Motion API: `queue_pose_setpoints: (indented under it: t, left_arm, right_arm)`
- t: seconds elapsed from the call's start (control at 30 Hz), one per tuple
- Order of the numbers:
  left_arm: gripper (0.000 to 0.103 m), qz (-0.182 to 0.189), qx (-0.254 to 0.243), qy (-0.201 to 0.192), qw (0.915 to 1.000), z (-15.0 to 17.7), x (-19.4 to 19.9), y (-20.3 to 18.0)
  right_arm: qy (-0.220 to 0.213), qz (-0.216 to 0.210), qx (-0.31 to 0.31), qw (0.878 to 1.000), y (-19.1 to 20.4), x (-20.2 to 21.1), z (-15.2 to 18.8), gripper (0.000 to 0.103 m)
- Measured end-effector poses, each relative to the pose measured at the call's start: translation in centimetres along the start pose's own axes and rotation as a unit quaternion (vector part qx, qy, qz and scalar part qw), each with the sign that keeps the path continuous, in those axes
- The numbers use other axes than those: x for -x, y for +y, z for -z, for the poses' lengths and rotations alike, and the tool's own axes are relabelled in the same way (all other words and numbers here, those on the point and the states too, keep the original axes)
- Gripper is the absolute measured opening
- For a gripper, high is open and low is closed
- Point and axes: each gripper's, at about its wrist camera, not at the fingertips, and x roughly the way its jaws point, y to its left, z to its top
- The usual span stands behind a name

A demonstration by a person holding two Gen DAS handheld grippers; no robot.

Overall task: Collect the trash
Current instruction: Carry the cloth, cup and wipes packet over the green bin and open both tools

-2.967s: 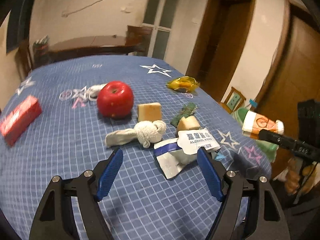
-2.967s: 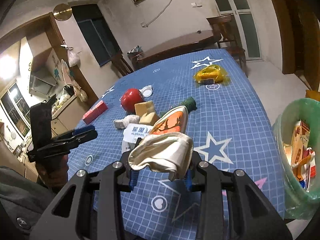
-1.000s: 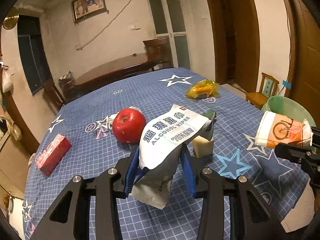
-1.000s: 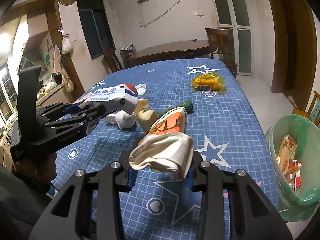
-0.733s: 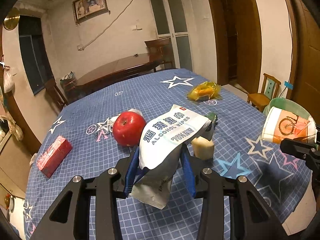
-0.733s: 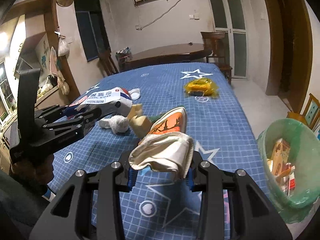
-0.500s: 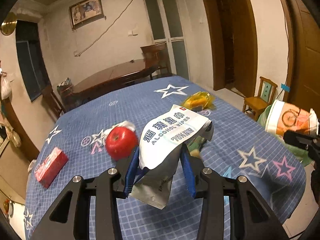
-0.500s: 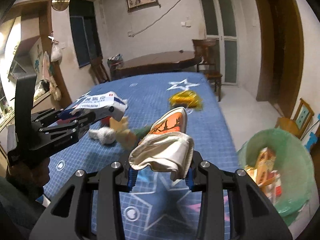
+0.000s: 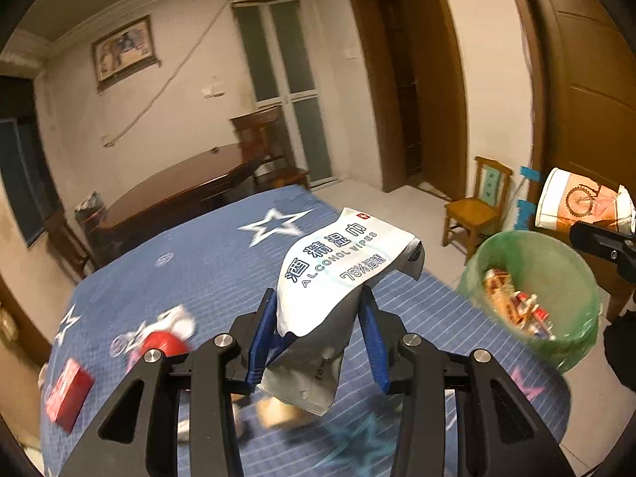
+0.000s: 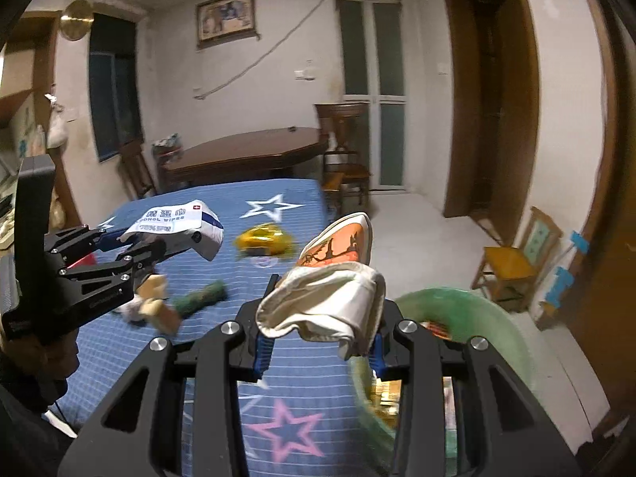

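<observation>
While both our hands swing away from the tabletop clutter, the green bin [image 9: 556,274] slides from the far right edge toward the lower right middle of the left view, and now fills the lower right of the right view. Our left gripper [image 9: 322,338] pinches the alcohol wipes packet [image 9: 342,262], centred in its frame above the blue tablecloth [image 9: 206,262]. Our right gripper [image 10: 318,342] squeezes the crushed paper cup [image 10: 330,298], now just beside the bin's rim. We judge the carry nearly done; dropping comes next. The apple [image 9: 163,346], blurred at lower left, and the yellow wrapper [image 10: 262,238] remain on the cloth.
</observation>
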Motion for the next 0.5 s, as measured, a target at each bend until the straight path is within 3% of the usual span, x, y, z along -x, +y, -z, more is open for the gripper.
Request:
queue_pose_setpoints:
  t: [0.5]
  left_arm:
    - [0.043,0.093,-0.07,0.007,0.9932,-5.7,-6.8,-12.8]
  right_arm:
    - [0.036,0.101,-0.049,0.993,-9.0,-0.3,1.9,0.036]
